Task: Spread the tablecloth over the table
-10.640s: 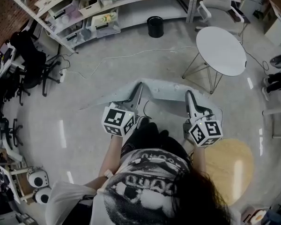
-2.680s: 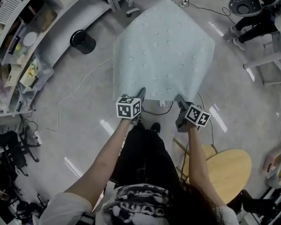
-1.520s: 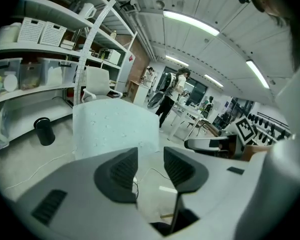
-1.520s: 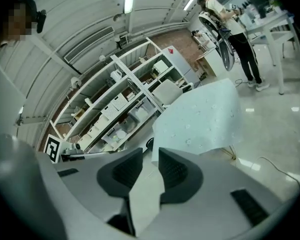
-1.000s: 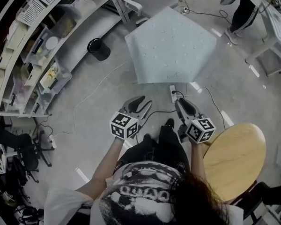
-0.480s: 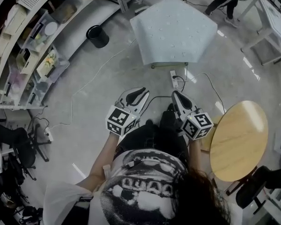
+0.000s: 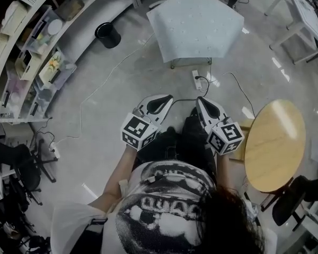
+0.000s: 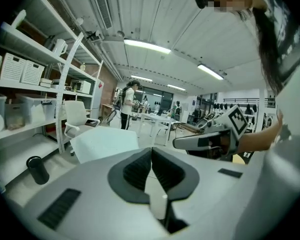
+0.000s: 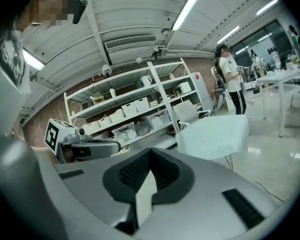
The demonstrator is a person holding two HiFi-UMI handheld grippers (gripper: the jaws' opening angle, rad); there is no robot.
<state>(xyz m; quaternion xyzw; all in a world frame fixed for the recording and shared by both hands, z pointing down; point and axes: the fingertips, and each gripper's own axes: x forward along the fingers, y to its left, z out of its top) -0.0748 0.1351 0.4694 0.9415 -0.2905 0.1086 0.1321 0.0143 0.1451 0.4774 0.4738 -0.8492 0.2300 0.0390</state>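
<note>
The pale blue tablecloth [image 7: 196, 23] lies spread over a small table at the top of the head view, its edges hanging down all round. It also shows in the left gripper view as the tablecloth [image 8: 102, 141] and in the right gripper view as the tablecloth [image 9: 215, 136], well ahead of the jaws. My left gripper [image 7: 168, 97] and right gripper [image 7: 200, 98] are held side by side close to my body, far short of the cloth. Both are shut with nothing between the pads, as the left gripper [image 8: 151, 149] and right gripper [image 9: 150, 151] show in their own views.
A round wooden stool [image 7: 275, 144] stands at my right. A power strip [image 7: 197, 81] with cables lies on the floor between me and the table. A black bin [image 7: 107, 34] and shelving [image 7: 32, 41] are at the left, a white table [image 7: 302, 15] at the far right.
Both grippers' jaws have gone from open to shut. I have stepped back, so the covered table sits farther from the grippers.
</note>
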